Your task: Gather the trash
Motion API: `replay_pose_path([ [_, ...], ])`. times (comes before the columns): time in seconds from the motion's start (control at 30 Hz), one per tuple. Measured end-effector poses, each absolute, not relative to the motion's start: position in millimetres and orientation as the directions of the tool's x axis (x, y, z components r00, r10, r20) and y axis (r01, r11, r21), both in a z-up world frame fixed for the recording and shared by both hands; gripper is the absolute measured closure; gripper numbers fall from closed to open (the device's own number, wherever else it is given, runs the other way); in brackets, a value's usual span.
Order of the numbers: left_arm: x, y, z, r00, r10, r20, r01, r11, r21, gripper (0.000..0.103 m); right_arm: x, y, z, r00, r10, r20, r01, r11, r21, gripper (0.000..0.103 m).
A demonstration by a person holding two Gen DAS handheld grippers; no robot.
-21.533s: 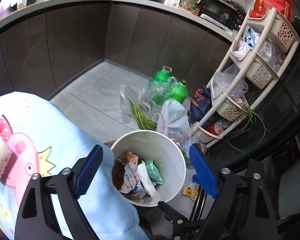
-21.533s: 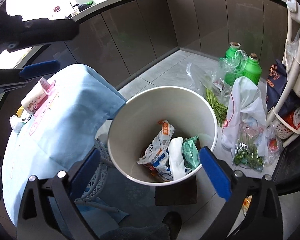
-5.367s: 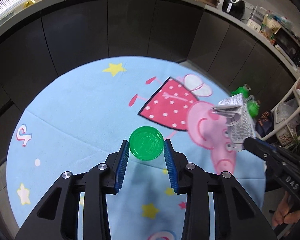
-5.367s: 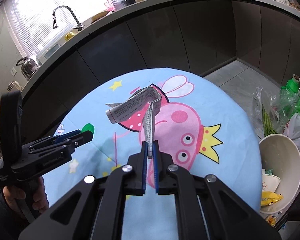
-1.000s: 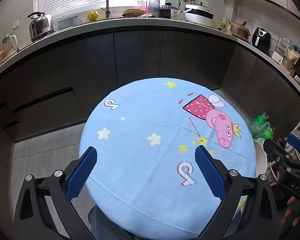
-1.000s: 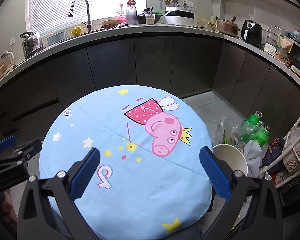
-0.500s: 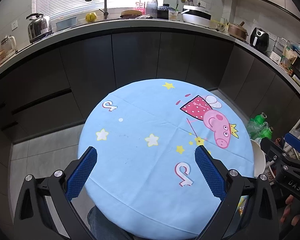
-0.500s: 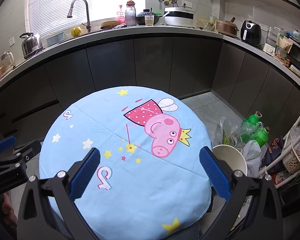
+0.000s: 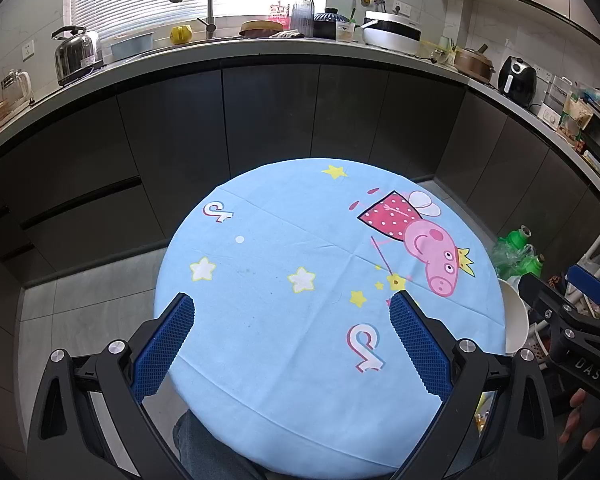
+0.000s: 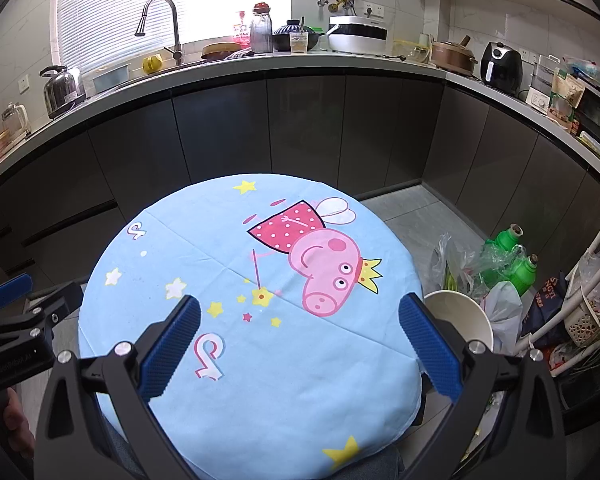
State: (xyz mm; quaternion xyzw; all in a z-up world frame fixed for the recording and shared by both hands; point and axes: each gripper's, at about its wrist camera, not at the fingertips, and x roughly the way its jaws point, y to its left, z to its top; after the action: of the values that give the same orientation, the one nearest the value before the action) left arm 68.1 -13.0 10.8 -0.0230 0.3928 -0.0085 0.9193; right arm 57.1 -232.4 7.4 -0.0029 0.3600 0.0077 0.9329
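Trash: I see none on the surface (image 10: 260,380) from either camera, only the blue cartoon cloth. Nearest me, my left tongs (image 9: 290,344) are spread wide with nothing between the pads, and my right tongs (image 10: 300,344) are just as wide and bare. Both hang over the near edge of the surface. Beyond my right tongs, on the floor just beside the surface's right edge, stands the white bin (image 10: 466,316), so my right hand is the nearer one to it. I can't make out its contents from this angle. Farther right lie plastic bags (image 10: 456,268) and two green bottles (image 10: 516,264), then the counter (image 10: 300,60) behind.
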Motion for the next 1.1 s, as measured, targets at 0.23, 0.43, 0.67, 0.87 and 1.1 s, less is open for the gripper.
replay_pose_path([
  [0.23,67.6,-13.3,10.9,0.692,-0.033,-0.721,-0.003,0.999,-0.049,0.009,57.2,-232.2,7.5,0.741,0.011,-0.672,-0.016,1.000,-0.001,0.003],
  [0.43,66.4,-12.8,11.5,0.693,-0.036,-0.720,-0.002,0.999,-0.051,0.009,57.3,-231.8,7.2,0.740,0.012,-0.672,-0.017,1.000,-0.001,0.003],
  [0.67,66.0,-13.2,11.6,0.694,-0.034,-0.719,-0.002,0.999,-0.049,0.009,57.3,-231.6,7.3,0.741,0.011,-0.672,-0.016,1.000,-0.001,0.003],
  [0.87,65.7,-13.2,11.6,0.694,-0.035,-0.719,-0.002,0.999,-0.051,0.009,57.4,-231.6,7.3,0.741,0.011,-0.672,-0.016,1.000,0.000,0.003],
  [1.1,65.6,-13.2,11.9,0.694,-0.034,-0.719,-0.002,0.999,-0.050,0.009,56.6,-230.6,8.0,0.741,0.013,-0.671,-0.019,1.000,-0.001,0.003],
])
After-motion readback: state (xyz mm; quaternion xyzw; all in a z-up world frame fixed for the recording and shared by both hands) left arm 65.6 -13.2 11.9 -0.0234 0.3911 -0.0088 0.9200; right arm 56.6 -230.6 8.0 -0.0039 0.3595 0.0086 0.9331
